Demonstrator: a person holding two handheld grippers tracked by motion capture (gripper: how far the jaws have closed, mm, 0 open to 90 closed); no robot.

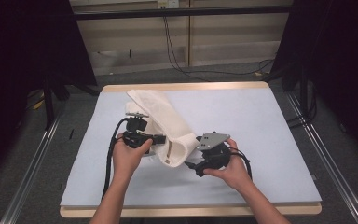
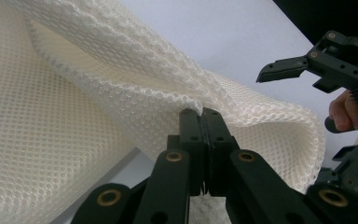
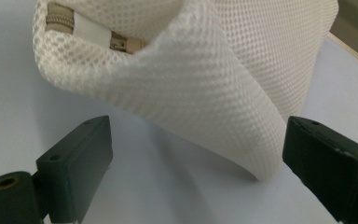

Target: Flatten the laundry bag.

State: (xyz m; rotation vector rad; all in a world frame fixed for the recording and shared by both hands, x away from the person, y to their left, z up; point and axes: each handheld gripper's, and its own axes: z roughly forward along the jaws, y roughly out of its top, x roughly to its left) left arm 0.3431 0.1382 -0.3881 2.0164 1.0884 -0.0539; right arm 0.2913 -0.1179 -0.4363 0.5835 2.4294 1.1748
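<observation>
Left gripper [image 2: 204, 114] is pinching the mesh bag [image 1: 161, 122], right gripper [image 3: 196, 154] is gaping, holding nothing; a sloppy reach risks dragging the mesh free.

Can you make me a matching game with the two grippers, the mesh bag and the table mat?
Things:
1. left gripper
2. right gripper
3. mesh bag
4. table mat

Descriptions:
A. pale blue and flat
B. jaws wide open, nothing pinched
C. cream-white, with a zipper at one end
D. jaws shut on netted fabric

Pairs: 1-D, 2-B, 3-C, 4-A
</observation>
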